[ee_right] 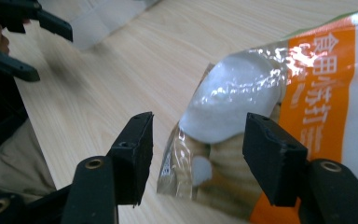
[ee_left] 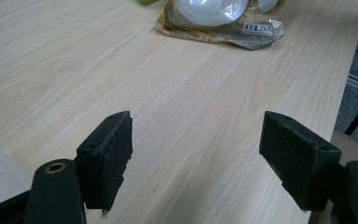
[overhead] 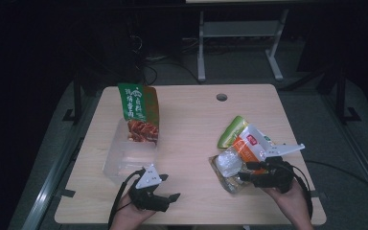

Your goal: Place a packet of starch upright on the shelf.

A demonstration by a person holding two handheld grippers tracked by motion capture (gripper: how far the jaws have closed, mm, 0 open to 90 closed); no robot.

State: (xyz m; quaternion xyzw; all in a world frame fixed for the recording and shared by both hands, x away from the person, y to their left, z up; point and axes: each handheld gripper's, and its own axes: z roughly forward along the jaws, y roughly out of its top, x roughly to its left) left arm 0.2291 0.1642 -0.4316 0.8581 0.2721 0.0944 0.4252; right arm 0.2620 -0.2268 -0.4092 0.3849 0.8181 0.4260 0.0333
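A pile of snack packets lies at the table's right: a green one [overhead: 231, 130], an orange and white one [overhead: 251, 143], a clear bag of white stuff [overhead: 227, 163] and a brownish packet [overhead: 230, 183] underneath. My right gripper [overhead: 242, 173] is low at the near side of this pile. In the right gripper view its jaws [ee_right: 196, 149] stand open with the brownish packet's corner [ee_right: 186, 163] between them; the pads do not press on it. The white bag [ee_right: 237, 100] and the orange packet [ee_right: 326, 93] lie just beyond. My left gripper [overhead: 172, 196] [ee_left: 196, 149] is open over bare wood near the front edge.
A clear plastic box [overhead: 124, 155] sits at the left with a green and red packet [overhead: 139, 112] standing in its far end. A cable hole [overhead: 222, 97] is at the back. The table's front edge runs close under both hands. The pile [ee_left: 214, 18] shows far off in the left gripper view.
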